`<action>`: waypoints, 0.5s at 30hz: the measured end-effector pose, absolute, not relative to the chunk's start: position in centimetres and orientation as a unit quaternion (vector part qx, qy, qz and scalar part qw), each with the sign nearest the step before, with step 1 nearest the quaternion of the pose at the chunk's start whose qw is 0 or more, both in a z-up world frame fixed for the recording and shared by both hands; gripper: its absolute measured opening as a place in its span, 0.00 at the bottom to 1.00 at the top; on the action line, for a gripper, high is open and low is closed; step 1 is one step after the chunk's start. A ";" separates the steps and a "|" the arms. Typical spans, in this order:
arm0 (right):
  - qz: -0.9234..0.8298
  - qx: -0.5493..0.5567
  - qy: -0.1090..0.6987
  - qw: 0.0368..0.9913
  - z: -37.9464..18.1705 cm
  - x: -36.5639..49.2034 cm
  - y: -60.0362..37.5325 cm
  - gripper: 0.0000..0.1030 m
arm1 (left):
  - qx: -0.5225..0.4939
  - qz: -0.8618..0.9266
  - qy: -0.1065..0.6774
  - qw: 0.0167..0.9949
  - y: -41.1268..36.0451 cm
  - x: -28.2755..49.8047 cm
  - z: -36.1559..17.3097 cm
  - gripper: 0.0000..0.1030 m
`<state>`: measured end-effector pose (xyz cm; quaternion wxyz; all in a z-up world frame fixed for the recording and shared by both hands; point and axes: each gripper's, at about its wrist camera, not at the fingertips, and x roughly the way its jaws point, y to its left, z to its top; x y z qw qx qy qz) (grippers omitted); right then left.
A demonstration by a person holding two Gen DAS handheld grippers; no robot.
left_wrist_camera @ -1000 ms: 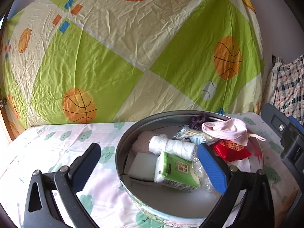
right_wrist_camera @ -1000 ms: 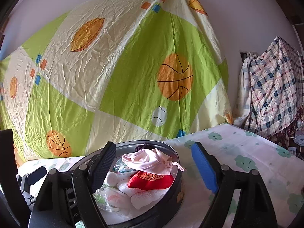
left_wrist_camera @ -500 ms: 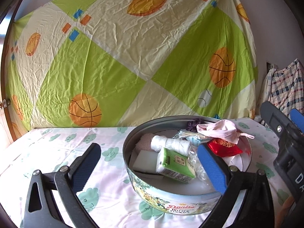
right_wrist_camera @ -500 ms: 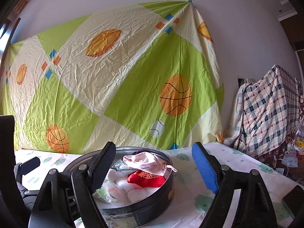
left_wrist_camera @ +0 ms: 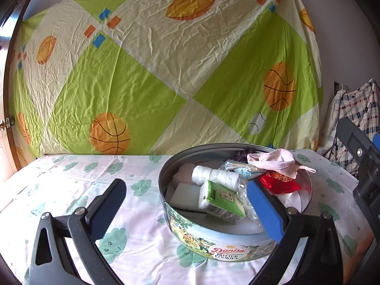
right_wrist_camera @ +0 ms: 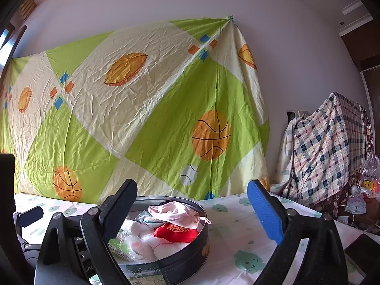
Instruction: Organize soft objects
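So, round metal cookie tin (left_wrist_camera: 228, 249) sits on the table (left_wrist_camera: 71, 185), which is covered w/ a thin white cloth printed w/ pale green cloud faces. Tin wall has a painted landscape band & a "Danisa Butter Cookies" label facing the left wrist cam; inside is plain grey metal.

Soft stuff is all piled in the tin: crumpled pink fabric piece (left_wrist_camera: 275, 162) w/ a thin cord on top at the far right side, a shiny red embroidered pouch (left_wrist_camera: 279, 182) just under it, a white roll of yarn or gauze (left_wrist_camera: 215, 175) lying on its side, a green-and-white tissue pack (left_wrist_camera: 220, 200) tilted against the roll, a flat white foam-like block (left_wrist_camera: 184, 193) beside it, a fuzzy beige pad (left_wrist_camera: 184, 173) at the back left, crinkly clear plastic wrap (left_wrist_camera: 242, 166) & a bit of dark purple yarn (left_wrist_camera: 242, 153) near the far rim. Right cam also shows white plush lumps (right_wrist_camera: 152, 242) low in the tin.

Left gripper (left_wrist_camera: 187, 209): fingers spread wide, holding nothing, ribbed blue pad (left_wrist_camera: 264, 211) over the tin's near right rim, dark one over bare cloth. Right gripper (right_wrist_camera: 192, 211): fingers also wide apart, empty, tin between & below them.

Behind: wrinkled green/cream sheet (left_wrist_camera: 166, 71) w/ orange basketballs hung on the wall; plaid cloth (right_wrist_camera: 332, 147) draped at right.
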<state>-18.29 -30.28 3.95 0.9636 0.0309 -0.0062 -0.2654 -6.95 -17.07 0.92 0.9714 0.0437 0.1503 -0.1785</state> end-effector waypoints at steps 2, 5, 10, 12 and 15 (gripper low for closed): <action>-0.267 0.031 -0.007 0.963 4.0 -18.3 -30.3 0.93 | 0.042 -0.178 0.151 0.972 -17.0 -6.9 0.9 1.00; -0.267 0.030 -0.008 0.963 4.0 -18.4 -30.3 0.93 | 0.044 -0.177 0.151 0.972 -17.0 -7.0 0.9 1.00; -0.267 0.028 -0.008 0.963 4.0 -18.4 -30.3 0.93 | 0.045 -0.177 0.150 0.972 -17.0 -7.0 0.9 1.00; -0.268 0.028 -0.008 0.963 4.0 -18.4 -30.3 0.93 | 0.045 -0.176 0.150 0.972 -17.0 -7.0 0.9 1.00; -0.270 0.028 -0.007 0.962 4.1 -18.5 -30.3 0.93 | 0.047 -0.174 0.151 0.972 -17.0 -7.0 0.9 1.00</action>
